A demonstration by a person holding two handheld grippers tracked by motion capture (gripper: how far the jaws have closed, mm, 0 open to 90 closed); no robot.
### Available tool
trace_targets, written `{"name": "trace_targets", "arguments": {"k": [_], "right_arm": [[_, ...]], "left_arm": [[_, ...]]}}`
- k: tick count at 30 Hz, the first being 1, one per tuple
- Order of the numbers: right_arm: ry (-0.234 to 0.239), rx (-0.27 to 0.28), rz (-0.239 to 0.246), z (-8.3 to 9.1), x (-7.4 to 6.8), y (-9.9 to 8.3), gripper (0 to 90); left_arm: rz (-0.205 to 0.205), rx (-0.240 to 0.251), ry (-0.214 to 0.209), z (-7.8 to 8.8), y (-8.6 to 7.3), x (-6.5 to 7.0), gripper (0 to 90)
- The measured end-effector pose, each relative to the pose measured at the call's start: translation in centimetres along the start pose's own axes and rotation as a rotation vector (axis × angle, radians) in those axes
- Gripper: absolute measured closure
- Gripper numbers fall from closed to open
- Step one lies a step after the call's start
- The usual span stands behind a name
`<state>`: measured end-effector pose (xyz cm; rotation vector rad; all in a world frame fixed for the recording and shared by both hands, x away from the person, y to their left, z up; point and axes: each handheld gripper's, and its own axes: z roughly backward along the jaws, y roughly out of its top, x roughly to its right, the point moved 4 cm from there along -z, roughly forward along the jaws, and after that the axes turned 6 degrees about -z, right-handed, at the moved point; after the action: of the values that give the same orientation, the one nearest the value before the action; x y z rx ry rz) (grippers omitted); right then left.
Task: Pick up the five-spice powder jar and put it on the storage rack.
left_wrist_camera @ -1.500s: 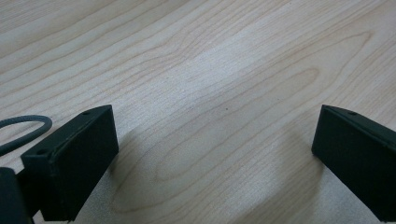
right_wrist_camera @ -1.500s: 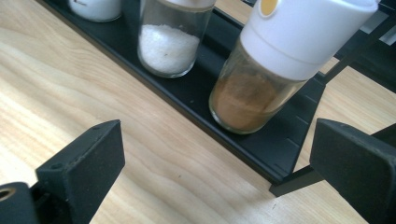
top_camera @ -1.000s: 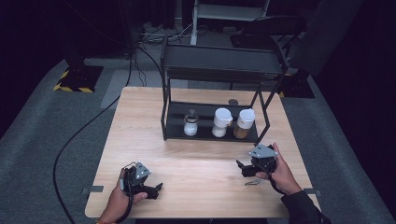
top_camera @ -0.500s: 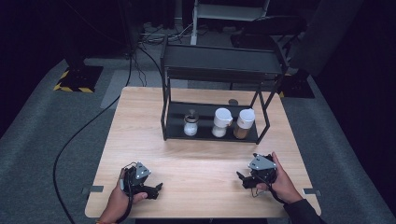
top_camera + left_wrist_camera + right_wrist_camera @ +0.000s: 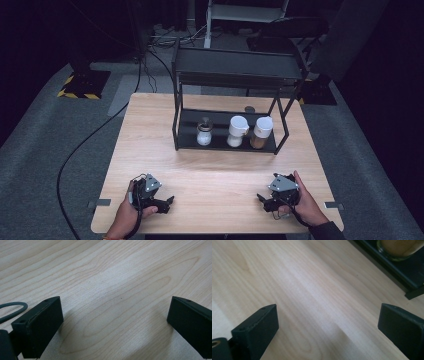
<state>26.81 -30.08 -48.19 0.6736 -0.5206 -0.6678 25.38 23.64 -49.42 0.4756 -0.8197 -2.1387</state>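
A light wood table (image 5: 215, 165) is sitting on grey carpet (image 5: 45, 150) in a dark room. Both the left gripper (image 5: 167, 202) and right gripper (image 5: 262, 199) are resting near the front edge, jaws gaping wide, gripping nothing. A black rack (image 5: 230, 75) is holding three jars (image 5: 234, 131) farther back.

Table (image 5: 220, 165): pale wood with visible grain, smooth, faint sheen. Left claw (image 5: 115, 322) and right claw (image 5: 328, 325): matt black plastic jaws, standing wide apart. Shelf rack (image 5: 235, 75): black frame, apparently metal, matt. Jar (image 5: 399, 248) on its lower tier: clear glossy glass. Floor (image 5: 45, 150): grey carpet, rough-textured.
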Motion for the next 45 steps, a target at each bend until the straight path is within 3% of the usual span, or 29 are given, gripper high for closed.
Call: {"name": "trace_targets", "arguments": {"k": [6,12,23,30,45], "right_arm": [[0.002,-0.010,-0.001,0.7,-0.3,-0.8,3.1],[0.015,-0.005,-0.045,1.2,0.1,-1.7,2.8],[0.078,0.002,-0.223,1.8,2.5,-4.1,0.6],[0.103,-0.019,-0.288,2.1,3.8,-4.8,0.5],[0.088,-0.021,-0.305,2.3,4.2,-5.2,0.4]], "left_arm": [[0.000,0.000,0.000,0.0,0.0,0.0,0.3],[0.000,0.000,0.000,0.0,0.0,0.0,0.3],[0.000,0.000,0.000,0.0,0.0,0.0,0.3],[0.000,0.000,0.000,0.0,0.0,0.0,0.3],[0.000,0.000,0.000,0.0,0.0,0.0,0.3]]}}
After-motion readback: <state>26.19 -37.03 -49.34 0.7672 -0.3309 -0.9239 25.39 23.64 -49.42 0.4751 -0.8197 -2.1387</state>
